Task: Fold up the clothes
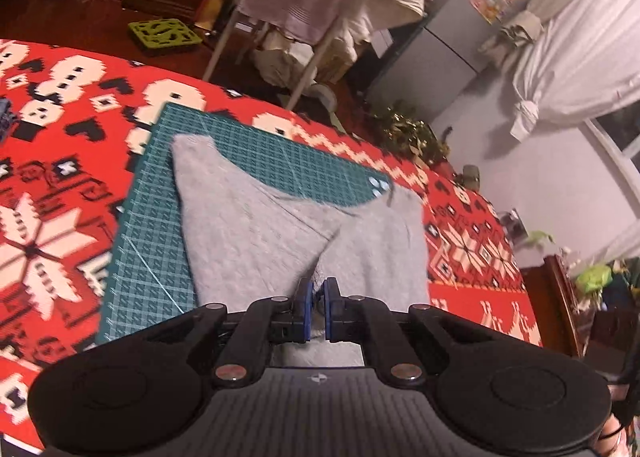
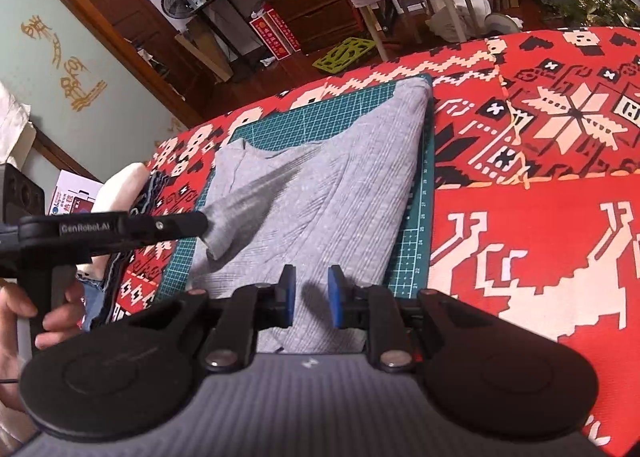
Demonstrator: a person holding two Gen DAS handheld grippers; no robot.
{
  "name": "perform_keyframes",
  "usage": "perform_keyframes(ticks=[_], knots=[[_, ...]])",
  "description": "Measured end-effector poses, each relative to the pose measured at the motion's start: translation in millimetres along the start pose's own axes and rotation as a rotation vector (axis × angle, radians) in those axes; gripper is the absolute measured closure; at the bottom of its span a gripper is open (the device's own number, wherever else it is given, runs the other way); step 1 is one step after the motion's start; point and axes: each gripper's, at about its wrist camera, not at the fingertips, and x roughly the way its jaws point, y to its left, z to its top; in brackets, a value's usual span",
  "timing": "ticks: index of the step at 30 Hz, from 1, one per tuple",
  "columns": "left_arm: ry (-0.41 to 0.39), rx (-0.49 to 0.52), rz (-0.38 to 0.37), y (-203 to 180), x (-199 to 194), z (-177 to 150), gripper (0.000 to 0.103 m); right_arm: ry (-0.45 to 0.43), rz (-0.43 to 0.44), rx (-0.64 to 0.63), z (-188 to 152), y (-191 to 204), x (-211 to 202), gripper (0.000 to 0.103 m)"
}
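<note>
While left gripper [image 1: 316, 289] jaws pinch grey garment [image 1: 256, 225], right gripper [image 2: 312, 285] jaws part-open, empty, green mat [image 1: 152, 241], red blanket [image 1: 52, 185]

Garment: grey garment [image 2: 320, 185] spread on green cutting mat [image 2: 420, 217].
Left gripper [image 2: 204, 223]: jaws pinching a lifted fold at the garment's left edge.
Right gripper [image 2: 311, 293]: jaws apart over the near hem.
Surface: red patterned cover [image 2: 520, 217].

garment [image 2: 320, 185] on mat [image 2: 420, 225], mat on blanket [image 2: 520, 217]
</note>
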Motion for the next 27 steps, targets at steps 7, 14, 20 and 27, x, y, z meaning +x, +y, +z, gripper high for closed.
perform_keyframes(ticks=[7,14,20,27], knots=[[-0.023,-0.034,0.062,26.0,-2.1,14.3,0.099,0.016,-0.014,-0.007,-1.2,-0.3,4.9,0.083],[-0.029,-0.039,0.08,36.3,6.5,21.2,0.102,0.019,-0.02,-0.009,-1.3,-0.5,7.7,0.083],[-0.044,0.008,0.039,30.8,2.6,20.0,0.096,0.022,-0.022,-0.012,-0.8,-0.1,9.3,0.083],[-0.064,0.2,0.125,7.0,13.3,8.2,0.094,0.023,-0.02,-0.012,-0.6,-0.3,10.3,0.083]])
